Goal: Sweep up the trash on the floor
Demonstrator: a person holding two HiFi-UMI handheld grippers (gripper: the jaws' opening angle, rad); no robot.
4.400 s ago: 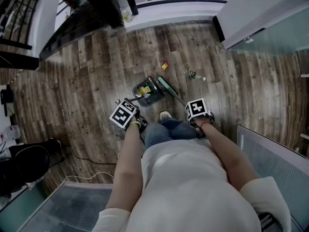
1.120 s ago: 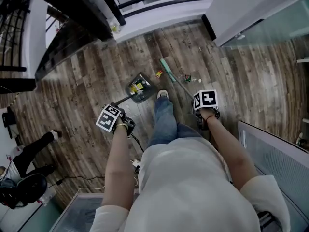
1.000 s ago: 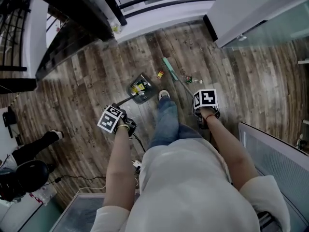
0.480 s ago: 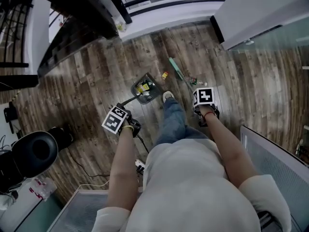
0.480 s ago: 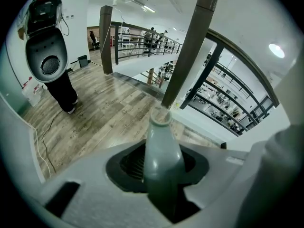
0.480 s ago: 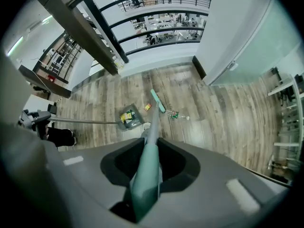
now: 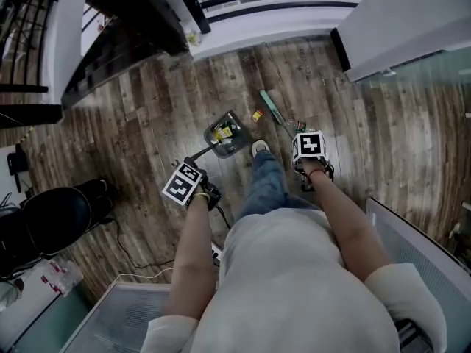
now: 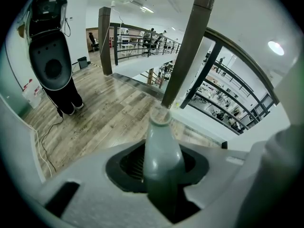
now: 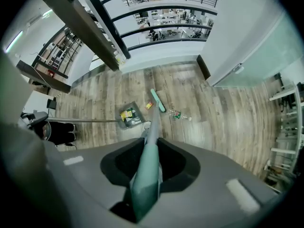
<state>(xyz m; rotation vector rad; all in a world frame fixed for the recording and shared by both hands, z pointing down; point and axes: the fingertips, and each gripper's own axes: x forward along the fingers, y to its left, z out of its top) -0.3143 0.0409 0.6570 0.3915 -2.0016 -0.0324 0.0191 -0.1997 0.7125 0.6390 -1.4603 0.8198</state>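
Observation:
On the wooden floor stands a dark dustpan with yellow trash inside; its long handle runs back to my left gripper, which is shut on the handle's grey end. My right gripper is shut on the green broom handle. The broom head rests on the floor just right of the pan. A small red-yellow wrapper lies between pan and broom head. A plastic bottle lies right of the broom head.
My shoe stands beside the dustpan. A white wall base and dark railing bound the far side. A black machine and a cable sit at the left. A glass-panelled partition stands at the right.
The dustpan, broom and both grippers kept their hold while the view shifted. The wrapper now lies closer to the broom head. A person's leg at the left has gone and the black machine has come in.

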